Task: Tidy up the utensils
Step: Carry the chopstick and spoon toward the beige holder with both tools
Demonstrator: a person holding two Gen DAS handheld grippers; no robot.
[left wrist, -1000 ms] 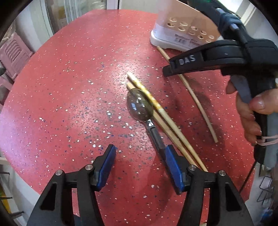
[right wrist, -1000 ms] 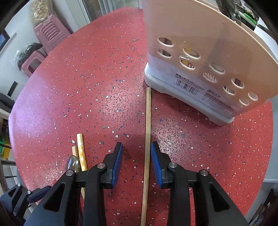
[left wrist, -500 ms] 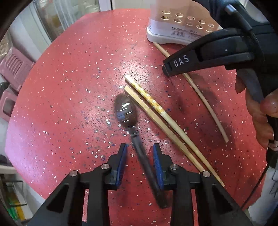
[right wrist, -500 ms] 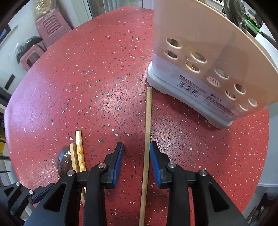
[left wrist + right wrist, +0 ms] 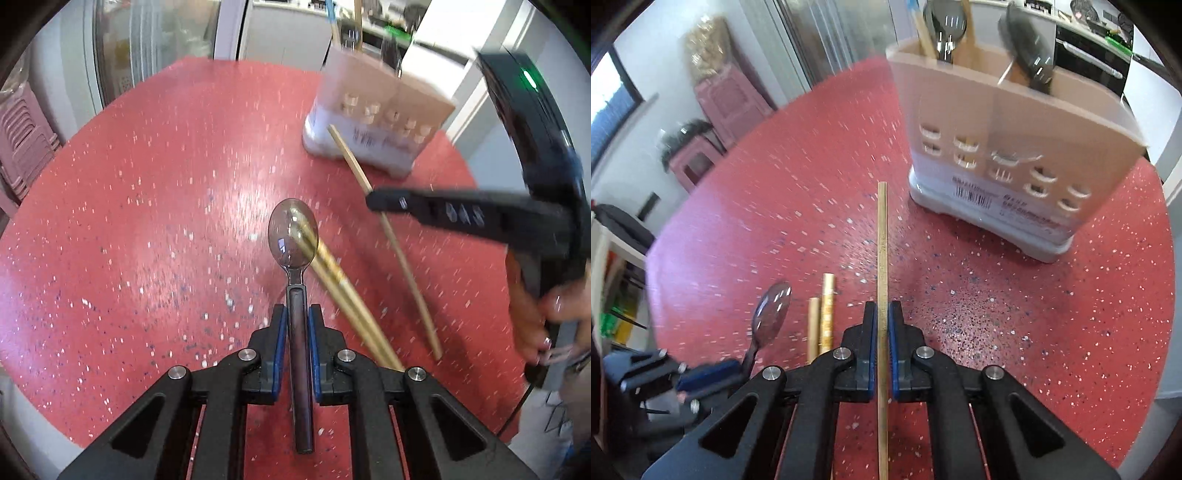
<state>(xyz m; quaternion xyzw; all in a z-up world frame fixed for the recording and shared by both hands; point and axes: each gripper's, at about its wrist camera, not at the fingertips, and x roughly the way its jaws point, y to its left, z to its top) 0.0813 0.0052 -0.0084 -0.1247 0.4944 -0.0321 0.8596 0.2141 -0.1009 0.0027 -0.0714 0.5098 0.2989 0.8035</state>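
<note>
A spoon [image 5: 293,234] with a dark handle is between the blue pads of my left gripper [image 5: 295,314], whose jaws are closing and press on the handle; its bowl points away, raised over two yellow chopsticks [image 5: 347,291] lying on the red table [image 5: 147,203]. My right gripper [image 5: 882,308] is shut on a thin wooden chopstick [image 5: 882,240], which points toward the beige utensil holder [image 5: 1015,147]. In the left wrist view the same chopstick [image 5: 391,236] runs under the right gripper's black finger toward the holder [image 5: 376,122]. The right wrist view shows the spoon [image 5: 772,310] at lower left.
Spoons and chopsticks [image 5: 945,26] stand in the holder's compartments. Pink plastic stools [image 5: 22,140] are stacked beyond the table's left edge. A person's hand [image 5: 546,314] grips the right tool's handle. A white wall and glass doors lie behind the table.
Both grippers have closed, the left on the spoon handle and the right on the thin chopstick. Both have risen and tilted up, so the holder's top now shows.
</note>
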